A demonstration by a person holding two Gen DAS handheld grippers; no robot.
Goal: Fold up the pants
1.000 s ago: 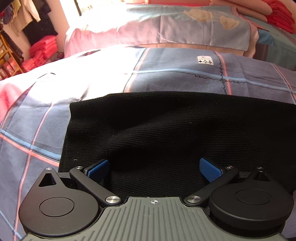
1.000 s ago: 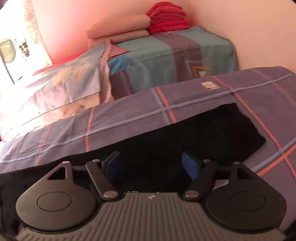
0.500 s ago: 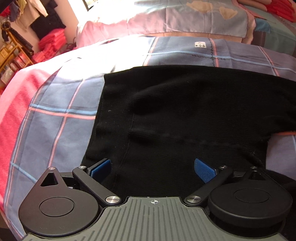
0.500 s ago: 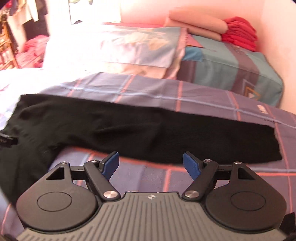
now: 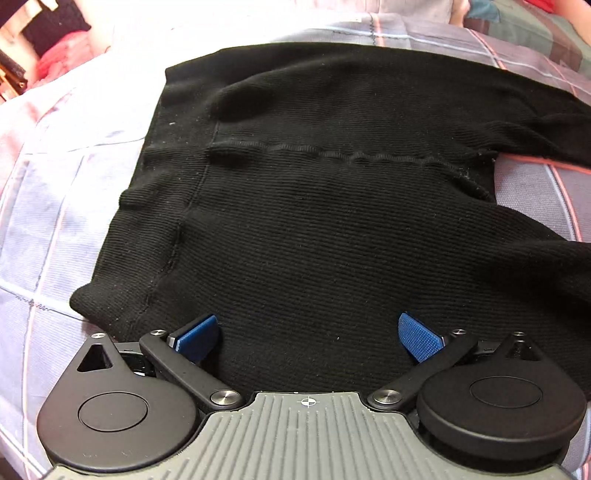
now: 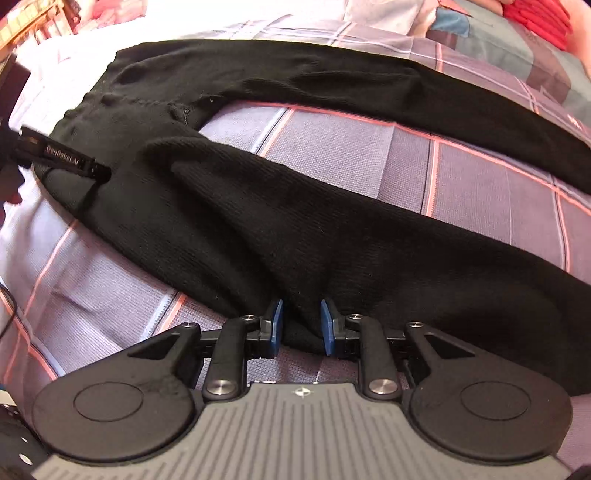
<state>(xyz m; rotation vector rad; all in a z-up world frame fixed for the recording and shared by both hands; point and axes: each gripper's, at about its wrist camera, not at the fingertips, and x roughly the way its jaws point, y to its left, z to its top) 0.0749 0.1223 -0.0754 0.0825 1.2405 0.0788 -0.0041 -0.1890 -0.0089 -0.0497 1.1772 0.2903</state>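
Black knit pants [image 5: 314, 206] lie spread on a plaid bedsheet [image 5: 66, 206], waistband to the left and both legs running right. My left gripper [image 5: 310, 332] hovers open over the near edge of the seat, nothing between its blue pads. In the right wrist view the near leg [image 6: 369, 251] crosses the frame. My right gripper [image 6: 301, 325] is closing its jaws on a pinched fold of that leg's near edge, and fabric fills the gap between the pads. One of the left gripper's fingers [image 6: 62, 157] shows over the waist at the far left.
The far leg [image 6: 443, 99] lies apart from the near one, bare sheet [image 6: 369, 158] between them. Folded bedding [image 6: 480, 40] and red cloths [image 6: 535, 14] sit behind. Pink items [image 5: 55, 62] are stacked beyond the bed's left side.
Both grippers drew back from the far edge of the pants to the near edge. The right gripper swung to look across the legs, and its jaws narrowed onto the near leg's edge.
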